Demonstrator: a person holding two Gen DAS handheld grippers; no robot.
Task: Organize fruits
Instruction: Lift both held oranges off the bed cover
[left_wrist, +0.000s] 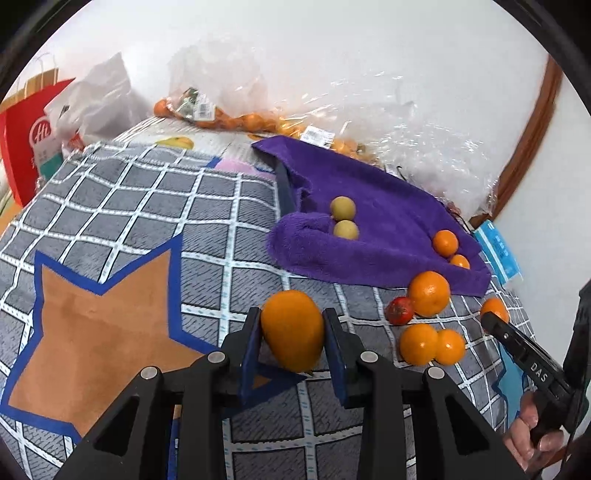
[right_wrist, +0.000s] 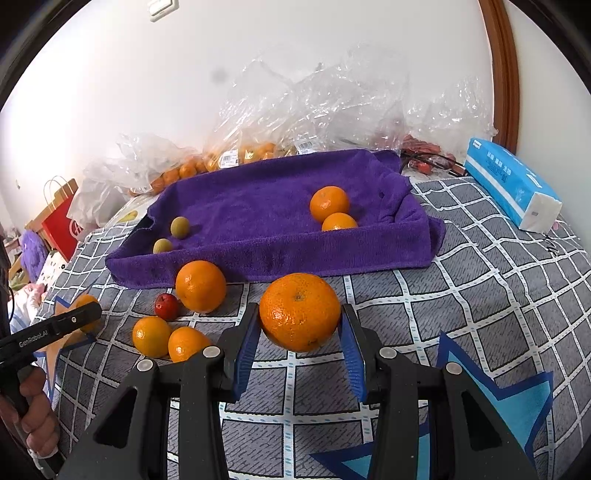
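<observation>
Two grippers each clamp an orange above a grey checked blanket (right_wrist: 480, 295). The left gripper (left_wrist: 293, 332) pinches an oval orange (left_wrist: 293, 329) between its blue pads; the right gripper (right_wrist: 299, 325) squeezes a larger round orange (right_wrist: 300, 312). Both point downward toward the far towel-lined purple tray (right_wrist: 295, 258), probably the sorting spot, since it already holds two oranges at its right end and two small green fruits at its left. Four loose oranges and a small red fruit (right_wrist: 167, 305) wait just in front of it.
</observation>
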